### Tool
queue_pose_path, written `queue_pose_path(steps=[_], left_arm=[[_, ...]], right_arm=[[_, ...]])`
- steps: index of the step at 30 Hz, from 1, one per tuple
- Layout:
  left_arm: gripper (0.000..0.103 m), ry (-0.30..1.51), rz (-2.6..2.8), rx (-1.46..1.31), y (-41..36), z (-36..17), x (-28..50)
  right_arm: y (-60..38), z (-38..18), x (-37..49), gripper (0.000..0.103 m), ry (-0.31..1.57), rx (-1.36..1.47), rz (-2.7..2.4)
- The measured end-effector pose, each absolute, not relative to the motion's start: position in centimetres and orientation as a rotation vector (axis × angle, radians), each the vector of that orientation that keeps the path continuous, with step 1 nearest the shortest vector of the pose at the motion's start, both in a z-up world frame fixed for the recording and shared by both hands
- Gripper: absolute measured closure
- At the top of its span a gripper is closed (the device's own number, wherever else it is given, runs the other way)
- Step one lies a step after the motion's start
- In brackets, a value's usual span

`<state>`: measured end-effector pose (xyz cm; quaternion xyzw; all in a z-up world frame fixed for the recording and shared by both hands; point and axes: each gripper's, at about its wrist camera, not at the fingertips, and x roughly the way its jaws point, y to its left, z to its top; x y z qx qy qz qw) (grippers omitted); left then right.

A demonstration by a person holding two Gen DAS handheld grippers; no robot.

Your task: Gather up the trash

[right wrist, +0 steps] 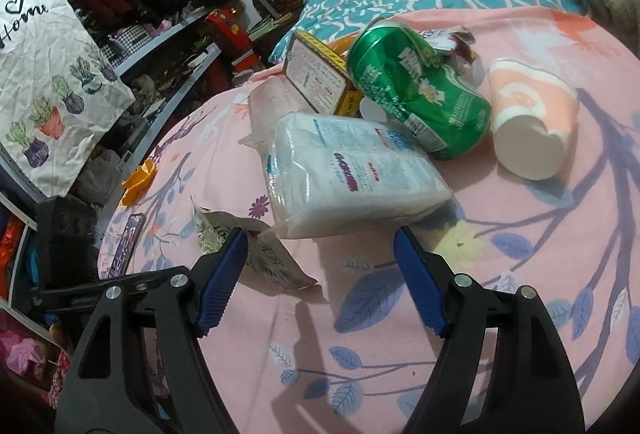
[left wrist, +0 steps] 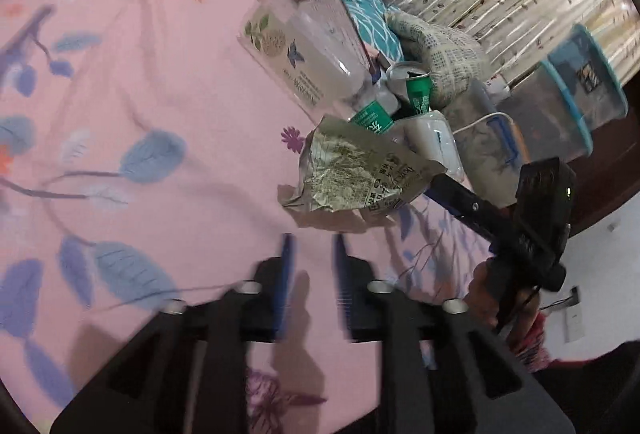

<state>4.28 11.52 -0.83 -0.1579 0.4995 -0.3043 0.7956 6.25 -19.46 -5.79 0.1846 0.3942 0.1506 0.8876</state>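
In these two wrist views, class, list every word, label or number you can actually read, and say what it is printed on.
"Home", beside a heart outline: white cloth banner hanging on the shelves.
Green can: white print, too blurred to read.
White tissue pack: red and blue print, too small to read.
Yellow-edged box: fine print, unreadable.
Crumpled wrapper: print and a code, not legible.
Clear package: printed characters, blurred.

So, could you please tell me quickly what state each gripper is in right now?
Left gripper: jaws partly open, nothing between them.
Right gripper: wide open, holding nothing; a crumpled wrapper lies by one finger.
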Motion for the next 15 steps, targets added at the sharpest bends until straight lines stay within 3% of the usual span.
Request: queue_pose_path(steps=[1, 3, 11, 15], left_arm=[[0.054, 1.043, -0.628, -0.319, 11.8, -0.1, 4.1], [0.05, 0.95, -0.593, -0.27, 12.3, 2.2, 3.8], [0.016, 0.697, -0.63, 0.199, 5.5, 6.8, 3.9], [0.016, 0.702, -0.775, 0.443, 0.9, 5.5, 5.1]], right_arm=[[-19.6, -5.8, 6.1, 0.027, 0.817, 0.389, 0.31], [-19.8, -5.8, 5.9, 0.027, 0.813, 0.392, 0.308], [-20.5, -5.8, 4.7, 0.027, 0.809, 0.409, 0.289], [-21.2, -5.9, 4.0, 0.027, 0.806, 0.421, 0.269]])
